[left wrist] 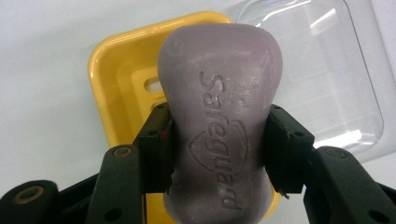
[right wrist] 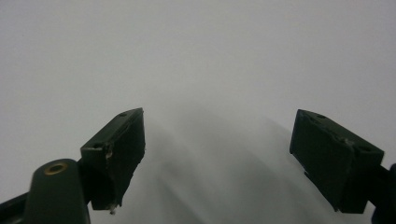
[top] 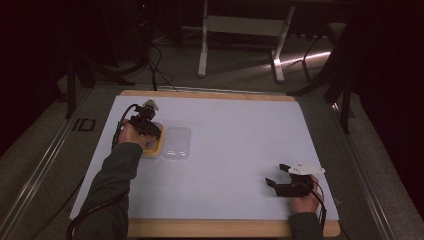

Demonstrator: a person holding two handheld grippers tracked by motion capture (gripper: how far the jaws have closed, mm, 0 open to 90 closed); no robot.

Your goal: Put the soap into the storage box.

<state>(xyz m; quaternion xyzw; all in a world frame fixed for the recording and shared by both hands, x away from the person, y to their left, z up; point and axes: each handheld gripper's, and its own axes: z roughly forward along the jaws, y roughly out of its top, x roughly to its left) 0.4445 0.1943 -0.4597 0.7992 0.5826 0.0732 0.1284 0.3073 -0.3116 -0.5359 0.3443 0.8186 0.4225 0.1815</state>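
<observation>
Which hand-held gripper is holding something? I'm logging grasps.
The left hand-held gripper, at the table's far left: its jaws are shut on the purple soap bar over the yellow dish. The right hand-held gripper is open, with nothing between its jaws.

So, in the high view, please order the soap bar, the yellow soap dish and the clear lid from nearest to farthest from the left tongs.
1. Soap bar: clamped between the left tongs.
2. Yellow soap dish: directly beneath the bar.
3. Clear lid: beside the dish, on its right.
</observation>
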